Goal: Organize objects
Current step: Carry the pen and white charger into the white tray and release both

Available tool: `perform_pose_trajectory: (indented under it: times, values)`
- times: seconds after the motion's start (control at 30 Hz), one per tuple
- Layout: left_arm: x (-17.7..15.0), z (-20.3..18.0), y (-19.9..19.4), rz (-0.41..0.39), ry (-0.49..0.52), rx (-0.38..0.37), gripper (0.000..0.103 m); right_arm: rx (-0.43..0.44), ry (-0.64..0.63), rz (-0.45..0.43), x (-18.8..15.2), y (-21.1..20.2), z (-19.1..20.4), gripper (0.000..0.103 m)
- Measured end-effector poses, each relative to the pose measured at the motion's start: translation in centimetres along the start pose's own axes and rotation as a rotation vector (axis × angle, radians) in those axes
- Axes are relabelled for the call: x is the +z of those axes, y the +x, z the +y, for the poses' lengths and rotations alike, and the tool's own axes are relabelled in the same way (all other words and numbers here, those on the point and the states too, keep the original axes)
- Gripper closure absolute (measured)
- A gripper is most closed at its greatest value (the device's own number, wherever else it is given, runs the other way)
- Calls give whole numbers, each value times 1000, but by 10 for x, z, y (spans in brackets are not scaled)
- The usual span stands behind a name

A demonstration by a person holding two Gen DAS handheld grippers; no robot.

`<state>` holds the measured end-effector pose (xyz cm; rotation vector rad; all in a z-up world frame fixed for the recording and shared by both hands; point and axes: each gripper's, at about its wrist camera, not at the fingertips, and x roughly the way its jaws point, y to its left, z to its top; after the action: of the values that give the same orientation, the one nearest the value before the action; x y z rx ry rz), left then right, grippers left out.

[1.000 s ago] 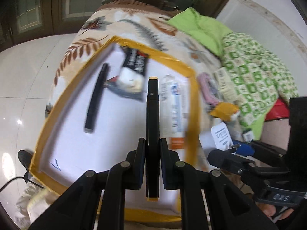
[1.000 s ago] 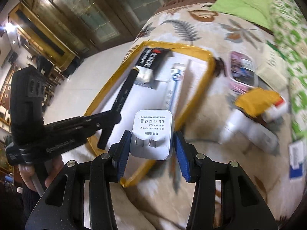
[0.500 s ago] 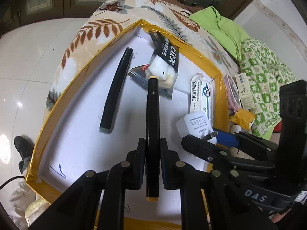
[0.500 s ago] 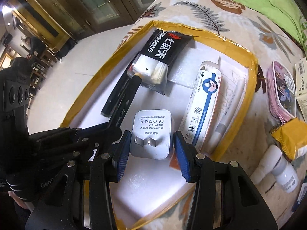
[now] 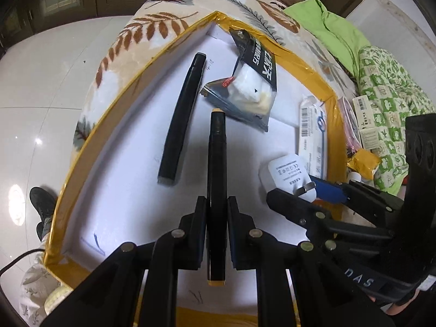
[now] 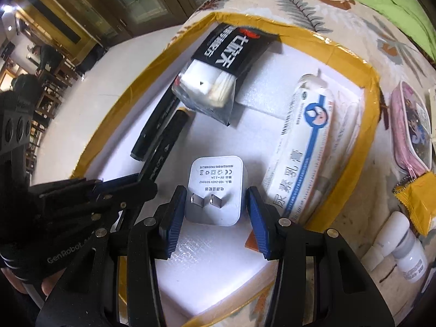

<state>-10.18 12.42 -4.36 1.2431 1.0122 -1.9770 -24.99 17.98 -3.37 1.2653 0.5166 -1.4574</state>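
My left gripper (image 5: 216, 207) is shut on a black marker with orange ends (image 5: 216, 163), held low over the floor of the white box with yellow-taped rim (image 5: 152, 62). My right gripper (image 6: 215, 212) stands around a white charger plug (image 6: 216, 188) that rests on the box floor; the blue pads have small gaps to its sides. In the left wrist view the plug (image 5: 288, 175) sits at the right of the box. A second black marker (image 5: 182, 120), a black-labelled packet (image 5: 253, 81) and a white-and-blue tube box (image 6: 308, 147) lie in the box.
The box sits on a leaf-patterned blanket (image 6: 299, 2). Right of the box lie a pink pouch (image 6: 411, 128), a yellow sachet (image 6: 419, 204) and white bottles (image 6: 400, 245). Green bedding (image 5: 332, 27) is at the back right. Tiled floor (image 5: 41, 87) drops off at left.
Both grippers have lowered further into the box. The plug has come down onto the box floor and the right jaws have loosened around it. The left still grips the marker.
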Motion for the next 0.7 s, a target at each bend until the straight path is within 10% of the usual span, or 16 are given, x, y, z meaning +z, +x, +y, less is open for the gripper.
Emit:
perform_pose_trajectory:
  times: [0.7]
  values:
    - [4,2,2,-22,-48,31,89,-44,-8,-11,11,6,4,58]
